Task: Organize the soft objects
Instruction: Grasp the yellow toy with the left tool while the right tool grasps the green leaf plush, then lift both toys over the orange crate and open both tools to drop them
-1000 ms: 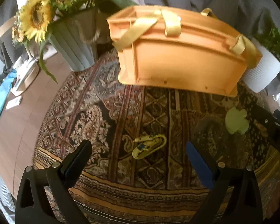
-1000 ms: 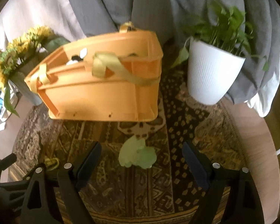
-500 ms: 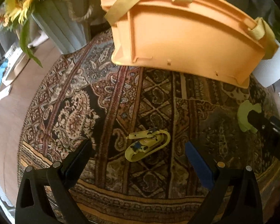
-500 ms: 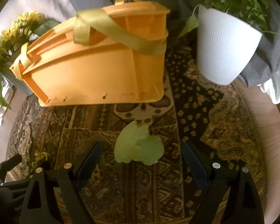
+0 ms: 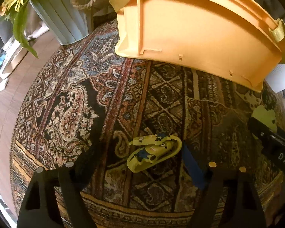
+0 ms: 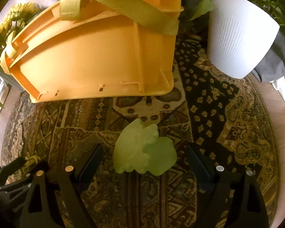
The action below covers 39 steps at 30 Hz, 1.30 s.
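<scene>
A small yellow soft toy with blue patches [image 5: 154, 152] lies on the patterned rug, between the open jaws of my left gripper [image 5: 142, 163], just above it. A pale green soft object [image 6: 144, 150] lies on the rug between the open jaws of my right gripper [image 6: 142, 163]. It also shows in the left wrist view [image 5: 265, 116], partly hidden by the right gripper's body. An orange plastic basket [image 5: 195, 26] with yellow straps stands behind both; it also shows in the right wrist view [image 6: 96, 57]. Its inside is hidden.
A grey ribbed vase of sunflowers [image 5: 62, 17] stands left of the basket. A white ribbed pot with a green plant [image 6: 237, 41] stands to its right. Grey cloth hangs behind. The round rug [image 5: 66, 114] lies on a wooden floor [image 5: 1, 117].
Both grippers have moved down and forward toward the rug. The yellow toy and the green object now sit between the jaws, larger in view. The jaws stay open.
</scene>
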Each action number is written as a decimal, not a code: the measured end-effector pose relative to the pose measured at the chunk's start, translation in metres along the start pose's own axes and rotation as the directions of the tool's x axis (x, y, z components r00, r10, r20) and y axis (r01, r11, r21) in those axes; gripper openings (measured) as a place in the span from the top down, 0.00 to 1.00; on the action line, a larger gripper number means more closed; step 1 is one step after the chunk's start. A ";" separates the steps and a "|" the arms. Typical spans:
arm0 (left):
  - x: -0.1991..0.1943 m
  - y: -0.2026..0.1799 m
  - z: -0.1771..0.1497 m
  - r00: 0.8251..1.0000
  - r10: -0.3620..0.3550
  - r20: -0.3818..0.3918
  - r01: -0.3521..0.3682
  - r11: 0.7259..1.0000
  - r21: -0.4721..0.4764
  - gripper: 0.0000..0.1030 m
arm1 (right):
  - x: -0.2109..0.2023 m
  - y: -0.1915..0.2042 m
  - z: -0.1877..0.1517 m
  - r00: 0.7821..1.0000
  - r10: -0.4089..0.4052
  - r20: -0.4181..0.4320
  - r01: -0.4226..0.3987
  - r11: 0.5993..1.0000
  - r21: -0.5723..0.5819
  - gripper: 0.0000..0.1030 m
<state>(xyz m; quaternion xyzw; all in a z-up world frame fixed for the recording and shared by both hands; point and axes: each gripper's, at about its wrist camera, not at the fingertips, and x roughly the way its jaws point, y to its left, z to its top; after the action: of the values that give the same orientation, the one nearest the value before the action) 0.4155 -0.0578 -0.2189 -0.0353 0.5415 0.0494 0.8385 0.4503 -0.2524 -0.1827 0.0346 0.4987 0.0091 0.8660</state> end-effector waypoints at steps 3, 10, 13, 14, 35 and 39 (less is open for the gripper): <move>-0.002 0.000 -0.002 1.000 -0.002 0.008 0.002 1.000 0.000 0.28 | 0.003 0.002 0.000 1.000 -0.003 0.001 0.003 1.000 -0.011 0.18; -0.009 -0.002 -0.006 1.000 -0.002 0.031 0.001 1.000 0.023 0.51 | 0.001 0.006 -0.005 1.000 -0.013 0.013 0.014 0.999 -0.030 0.36; -0.009 -0.003 -0.006 0.999 -0.001 0.038 -0.001 0.999 0.034 0.51 | -0.002 0.006 -0.008 1.000 -0.007 0.019 0.008 1.000 -0.029 0.37; -0.010 -0.004 -0.007 0.999 0.002 0.040 -0.003 0.999 0.036 0.51 | -0.002 0.005 -0.008 1.000 -0.006 0.021 0.007 1.000 -0.030 0.37; -0.081 -0.012 0.001 0.971 -0.072 0.228 0.055 0.995 0.081 0.52 | -0.069 0.010 -0.001 0.986 0.093 0.141 -0.085 0.995 -0.058 0.37; -0.101 -0.013 0.007 0.955 -0.092 0.282 0.067 0.993 0.098 0.52 | -0.086 0.012 0.001 0.978 0.114 0.174 -0.105 0.992 -0.063 0.37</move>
<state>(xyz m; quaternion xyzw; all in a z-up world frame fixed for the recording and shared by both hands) 0.3819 -0.0741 -0.1238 -0.0127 0.4144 -0.0035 0.9100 0.4086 -0.2447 -0.1071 0.0396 0.4168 0.0670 0.9056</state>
